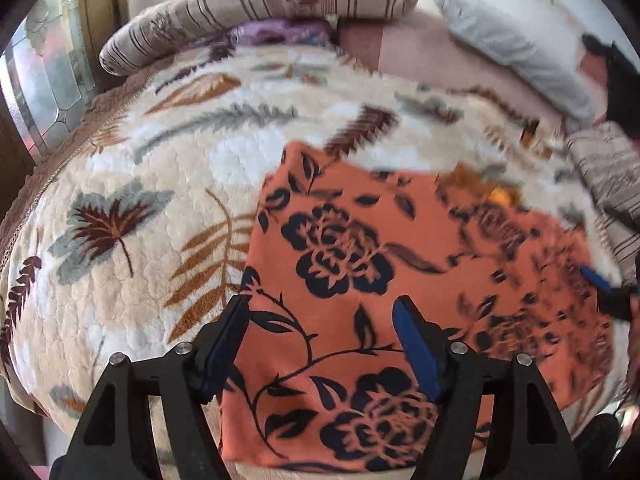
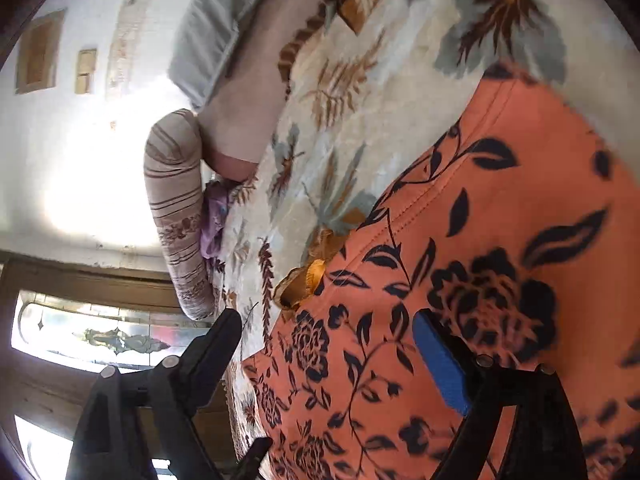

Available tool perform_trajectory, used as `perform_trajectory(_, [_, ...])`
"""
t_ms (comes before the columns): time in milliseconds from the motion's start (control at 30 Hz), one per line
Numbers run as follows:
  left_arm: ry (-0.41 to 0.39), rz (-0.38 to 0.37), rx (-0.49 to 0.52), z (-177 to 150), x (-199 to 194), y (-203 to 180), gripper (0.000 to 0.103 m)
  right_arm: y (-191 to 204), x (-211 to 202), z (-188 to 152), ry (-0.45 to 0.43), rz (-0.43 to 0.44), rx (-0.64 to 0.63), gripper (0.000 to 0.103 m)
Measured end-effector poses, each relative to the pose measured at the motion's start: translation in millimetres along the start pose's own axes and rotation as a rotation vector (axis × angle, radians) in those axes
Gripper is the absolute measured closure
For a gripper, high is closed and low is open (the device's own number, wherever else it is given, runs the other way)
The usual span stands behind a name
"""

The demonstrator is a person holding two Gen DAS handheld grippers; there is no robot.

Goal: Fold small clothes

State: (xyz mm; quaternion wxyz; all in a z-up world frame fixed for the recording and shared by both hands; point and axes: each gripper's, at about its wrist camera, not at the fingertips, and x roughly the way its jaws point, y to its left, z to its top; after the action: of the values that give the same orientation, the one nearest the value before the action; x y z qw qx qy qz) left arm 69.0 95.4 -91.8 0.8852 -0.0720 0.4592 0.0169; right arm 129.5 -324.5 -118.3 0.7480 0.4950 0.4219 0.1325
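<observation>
While my left gripper (image 1: 320,316) hangs with jaws spread over the orange floral garment (image 1: 400,280), nothing pinched; my right gripper (image 2: 326,326) likewise spread, leaf-print blanket (image 1: 160,160) beneath

A leaf-patterned fleece blanket (image 1: 160,168) lies below a striped bolster (image 1: 256,12), apparently beside a grey pillow (image 1: 508,48).
</observation>
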Motion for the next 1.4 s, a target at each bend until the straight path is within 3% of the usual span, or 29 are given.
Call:
perform_trajectory(100, [-0.05,-0.019,0.001,-10.2,-19.7,-6.4,0.022,2.5,-57.5,-33.4,-0.013,0.066,-0.055,0.011])
perform_trajectory(133, [-0.043,-0.024,0.001,-16.0,-18.3,-8.9,0.021,-2.5,-69.1,-47.0,-0.001,0.04,-0.088,0.011])
perform_trajectory(200, [0.047,-0.018,0.017,-28.4,5.2,-12.7,0.02,-30.2,-89.7,-60.5,-0.026,-0.024,-0.105,0.011])
perform_trajectory(233, [0.098,0.0,0.031,-34.1,23.4,-12.9,0.02,-53.4,-95.2,-61.8,-0.028,-0.082,-0.069,0.011])
perform_trajectory(267, [0.096,0.018,0.066,-39.2,31.3,-14.3,0.018,-76.7,-98.7,-61.0,-0.033,-0.136,0.001,0.018])
perform_trajectory(333, [0.049,0.061,0.112,-39.3,16.2,-22.6,0.018,-92.1,-119.4,-63.4,-0.079,-0.022,0.077,0.017])
perform_trajectory(400, [-0.01,0.065,0.066,-34.9,-4.6,-19.9,0.019,-74.5,-141.0,-72.8,-0.13,-0.021,-0.025,0.015])
perform_trajectory(467, [-0.06,0.047,0.024,-34.6,-14.3,-14.7,0.017,-69.5,-145.6,-82.0,-0.116,0.047,-0.065,0.01])
perform_trajectory(500, [-0.03,0.069,0.032,-36.2,-6.2,-14.3,0.016,-70.1,-140.6,-83.7,-0.093,0.055,-0.063,0.01])
perform_trajectory(567, [0.114,0.126,0.066,-42.4,27.7,-12.6,0.014,-98.8,-127.8,-84.3,-0.066,-0.068,0.019,0.014])
perform_trajectory(633, [0.06,0.148,0.089,-44.7,17.0,-15.7,0.014,-112.8,-140.6,-89.0,-0.11,0.035,0.113,0.014])
perform_trajectory(767, [-0.018,0.086,0.031,-34.9,-13.4,-30.5,0.014,-99.4,-185.1,-105.6,-0.179,0.089,0.084,0.011])
perform_trajectory(933, [-0.048,-0.02,0.096,-21.1,-15.8,-86.9,0.014,-120.8,-143.5,-124.3,-0.065,0.074,0.219,0.01])
perform_trajectory(1133, [-0.03,-0.077,0.152,-24.4,4.0,-139.3,0.014,-114.7,-114.9,-100.2,-0.116,0.06,0.207,0.011])
perform_trajectory(1233, [0.118,-0.008,0.208,-37.6,44.1,-152.3,0.013,-123.6,-113.8,-92.3,-0.148,0.017,0.245,0.019])
perform_trajectory(1300, [0.067,0.009,0.242,-41.9,42.7,-156.0,0.011,-111.1,-117.0,-87.2,-0.154,-0.043,0.173,0.057])
perform_trajectory(1333, [0.073,0.013,0.243,-40.7,40.3,-157.3,0.011,-107.7,-116.2,-84.6,-0.149,-0.076,0.152,0.084])
perform_trajectory(1400, [0.056,-0.002,0.22,-35.7,30.7,-156.6,0.013,-98.4,-116.9,-79.6,-0.147,-0.125,0.096,0.09])
